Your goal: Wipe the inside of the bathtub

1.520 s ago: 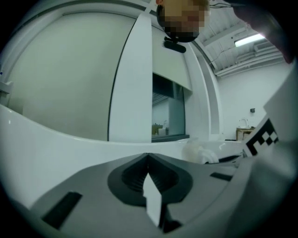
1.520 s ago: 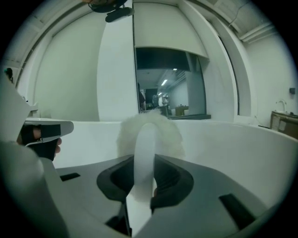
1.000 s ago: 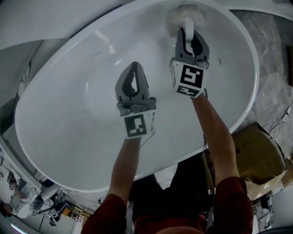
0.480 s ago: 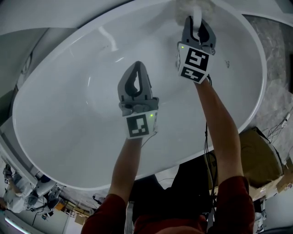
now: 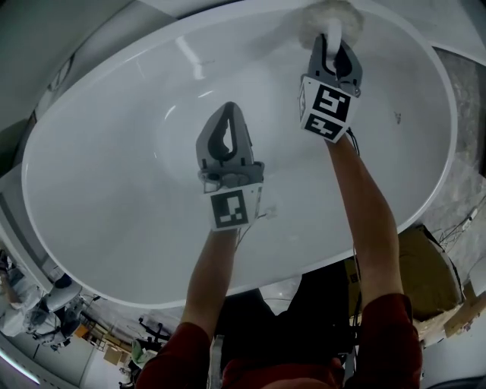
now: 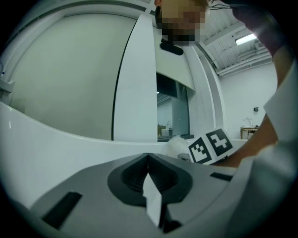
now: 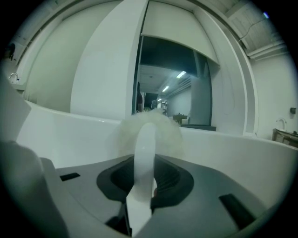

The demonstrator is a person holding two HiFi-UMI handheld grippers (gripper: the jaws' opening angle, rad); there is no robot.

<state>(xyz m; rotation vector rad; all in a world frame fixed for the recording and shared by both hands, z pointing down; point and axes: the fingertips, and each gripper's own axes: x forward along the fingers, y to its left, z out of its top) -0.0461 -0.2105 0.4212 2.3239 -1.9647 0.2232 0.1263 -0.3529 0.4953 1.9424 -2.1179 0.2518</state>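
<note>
Looking down from the head view, the white bathtub spreads wide, the left tool hangs over its middle and the right tool reaches to the far wall, where a fluffy white scrubber sits just under the rim. In the left gripper view, the jaws are pressed together with nothing between them, and the tub wall curves beyond. In the right gripper view, the jaws clamp the scrubber's white handle, its fluffy head against the tub's inner wall.
</note>
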